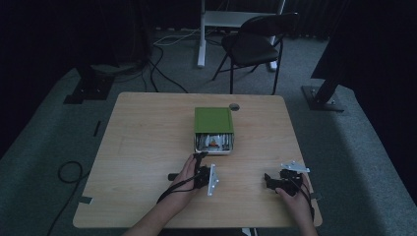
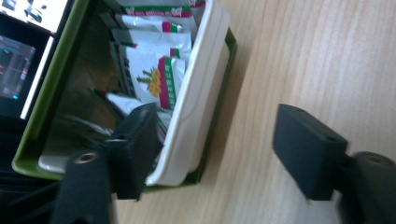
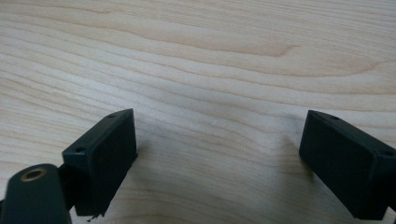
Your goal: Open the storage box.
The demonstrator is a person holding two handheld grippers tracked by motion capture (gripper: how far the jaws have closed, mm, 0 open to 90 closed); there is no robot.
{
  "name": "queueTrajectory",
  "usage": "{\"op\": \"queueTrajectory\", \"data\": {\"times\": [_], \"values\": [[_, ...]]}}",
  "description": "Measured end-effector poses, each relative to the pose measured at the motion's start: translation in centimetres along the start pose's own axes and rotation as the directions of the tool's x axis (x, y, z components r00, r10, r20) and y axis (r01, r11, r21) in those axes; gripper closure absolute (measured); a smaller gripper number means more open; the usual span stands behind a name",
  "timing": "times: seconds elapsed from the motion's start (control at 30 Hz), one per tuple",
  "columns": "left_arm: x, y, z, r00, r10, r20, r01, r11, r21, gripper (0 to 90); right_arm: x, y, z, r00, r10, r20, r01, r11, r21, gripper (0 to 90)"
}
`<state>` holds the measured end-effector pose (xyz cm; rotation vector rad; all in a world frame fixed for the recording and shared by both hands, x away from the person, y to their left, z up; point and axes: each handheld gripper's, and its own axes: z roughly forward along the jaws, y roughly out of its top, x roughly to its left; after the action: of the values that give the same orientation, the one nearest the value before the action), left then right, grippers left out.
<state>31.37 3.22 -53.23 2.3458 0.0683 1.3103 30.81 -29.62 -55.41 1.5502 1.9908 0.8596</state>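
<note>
A green box point(image 1: 213, 121) is set near the middle of the wooden table point(image 1: 147, 147), with a white tray point(image 2: 196, 98) of printed sachets point(image 2: 161, 77) drawn partly out of its near end. The left gripper point(image 1: 200, 158) is held just before that open end; its jaws are seen partly apart, one at the tray's rim and the other over bare wood, and nothing is pressed between them. The right gripper point(image 1: 273, 183) is rested well to the right of the box and nearer the table's front edge, its jaws spread wide over bare wood with nothing held.
</note>
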Motion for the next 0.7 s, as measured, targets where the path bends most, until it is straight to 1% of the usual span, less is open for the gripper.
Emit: {"op": "queueTrajectory", "data": {"times": [0.03, 0.07, 0.1, 0.17, 0.2, 0.23, 0.27, 0.37, 0.4, 0.43, 0.47, 0.5, 0.57, 0.6, 0.63, 0.67, 0.7], "values": [[-0.1, 0.0, 0.1, 0.9999, 0.008, -0.013, -0.007, 0.9999, 0.01, 34.3, 0.0, 0.0, 0.0, 1.0, 0.0, 0.0, 0.0, 1.0, 0.0, 10.7], [-0.1, 0.0, 0.1, 0.9999, 0.008, -0.013, -0.007, 0.9999, 0.01, 35.7, 0.0, 0.0, 0.0, 1.0, 0.0, 0.0, 0.0, 1.0, 0.0, 10.7], [-0.1, 0.0, 0.4, 0.9996, 0.016, -0.022, -0.015, 0.9996, 0.024, 37.2, 0.0, 0.0, 0.0, 1.0, 0.0, 0.0, 0.0, 1.0, 0.0, 10.7], [-0.2, -0.1, 0.7, 0.9992, 0.035, -0.017, -0.034, 0.9986, 0.04, 38.2, 0.0, 0.0, 0.0, 1.0, 0.0, 0.0, 0.0, 1.0, 0.0, 10.7], [-0.2, -0.1, 0.8, 0.9991, 0.038, -0.018, -0.037, 0.9981, 0.048, 40.7, 0.0, 0.0, 0.0, 1.0, 0.0, 0.0, 0.0, 1.0, 0.0, 10.7], [-0.2, -0.1, 0.8, 0.9991, 0.038, -0.018, -0.037, 0.9981, 0.048, 40.8, 0.0, 0.0, 0.0, 1.0, 0.0, 0.0, 0.0, 1.0, 0.0, 10.7], [-0.3, -0.1, 1.1, 0.9978, 0.058, -0.031, -0.056, 0.9971, 0.051, 40.8, 0.0, 0.0, 0.0, 1.0, 0.0, 0.0, 0.0, 1.0, 0.0, 10.7], [-0.5, 0.0, 1.5, 0.9964, 0.072, -0.045, -0.069, 0.9961, 0.054, 41.3, 0.0, 0.0, 0.0, 1.0, 0.0, 0.0, 0.0, 1.0, 0.0, 10.7], [-0.6, 0.1, 1.6, 0.9967, 0.066, -0.048, -0.063, 0.9967, 0.051, 41.4, 0.0, 0.0, 0.0, 1.0, 0.0, 0.0, 0.0, 1.0, 0.0, 10.7], [-0.6, 0.2, 1.7, 0.9958, 0.072, -0.057, -0.068, 0.996, 0.058, 42.3, 0.0, 0.0, 0.0, 1.0, 0.0, 0.0, 0.0, 1.0, 0.0, 10.7], [-0.6, 0.2, 1.7, 0.9958, 0.072, -0.057, -0.068, 0.996, 0.058, 44.7, 0.0, 0.0, 0.0, 1.0, 0.0, 0.0, 0.0, 1.0, 0.0, 10.7], [-0.6, 0.4, 2.0, 0.9951, 0.073, -0.068, -0.068, 0.9951, 0.072, 45.3, 0.0, 0.0, 0.0, 1.0, 0.0, 0.0, 0.0, 1.0, 0.0, 10.7], [-0.6, 0.4, 2.0, 0.9951, 0.073, -0.068, -0.068, 0.9951, 0.072, 46.0, 0.0, 0.0, 0.0, 1.0, 0.0, 0.0, 0.0, 1.0, 0.0, 10.7], [-0.7, 0.5, 2.3, 0.9933, 0.074, -0.089, -0.067, 0.9945, 0.081, 50.3, 0.0, 0.0, 0.0, 1.0, 0.0, 0.0, 0.0, 1.0, 0.0, 10.7], [-0.7, 0.6, 2.3, 0.9911, 0.086, -0.101, -0.078, 0.9931, 0.088, 50.3, 0.0, 0.0, 0.0, 1.0, 0.0, 0.0, 0.0, 1.0, 0.0, 10.7], [-0.8, 0.6, 2.5, 0.9896, 0.1, -0.104, -0.09, 0.9913, 0.096, 51.5, 0.0, 0.0, 0.0, 1.0, 0.0, 0.0, 0.0, 1.0, 0.0, 10.7], [-1.0, 0.6, 2.7, 0.9854, 0.125, -0.116, -0.113, 0.9878, 0.108, 51.7, 0.0, 0.0, 0.0, 1.0, 0.0, 0.0, 0.0, 1.0, 0.0, 10.7]]}}
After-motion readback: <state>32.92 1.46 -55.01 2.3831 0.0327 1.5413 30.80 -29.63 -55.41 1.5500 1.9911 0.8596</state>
